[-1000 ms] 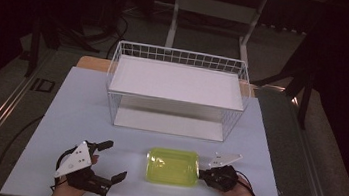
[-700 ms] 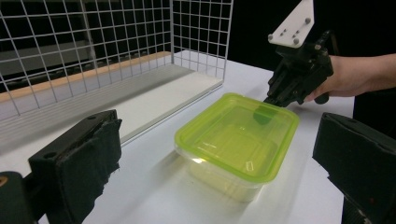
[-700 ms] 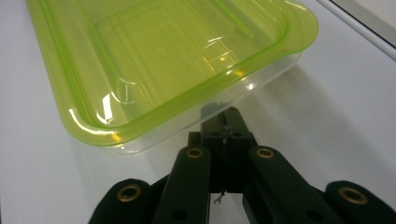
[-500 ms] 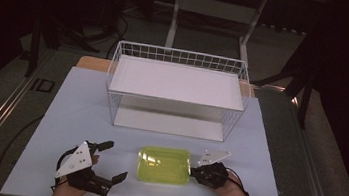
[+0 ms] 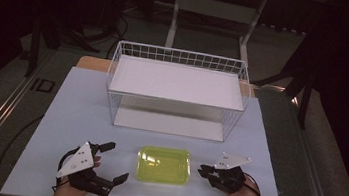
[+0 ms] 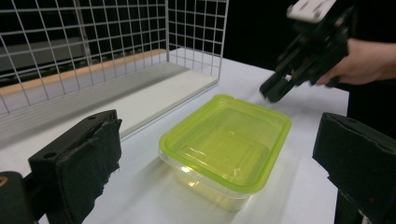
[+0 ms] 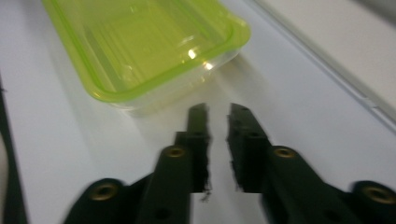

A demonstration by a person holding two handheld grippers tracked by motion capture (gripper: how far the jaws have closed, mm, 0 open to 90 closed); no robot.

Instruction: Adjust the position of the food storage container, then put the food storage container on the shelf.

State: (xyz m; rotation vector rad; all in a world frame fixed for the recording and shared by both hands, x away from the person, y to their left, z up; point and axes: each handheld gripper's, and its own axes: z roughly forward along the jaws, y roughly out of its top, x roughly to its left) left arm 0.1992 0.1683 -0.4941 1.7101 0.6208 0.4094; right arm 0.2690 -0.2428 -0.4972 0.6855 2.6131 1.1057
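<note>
- Left gripper (image 5: 111,178): jaws wide apart, nothing between them. It sits on the table (image 5: 59,114) just left of the box and aims at it.
- Green-lidded box (image 5: 163,165): flat on the table between our two grippers, lid on, in front of the wire basket (image 5: 180,57), touching neither gripper.
- Right gripper (image 5: 205,172): just right of the box, clear of it. Its jaws have just been opening, now a narrow gap, nothing in it.
- Progress, our read: box released on the table; nothing is in the basket. Still to do, probably: regrip and move it.
</note>
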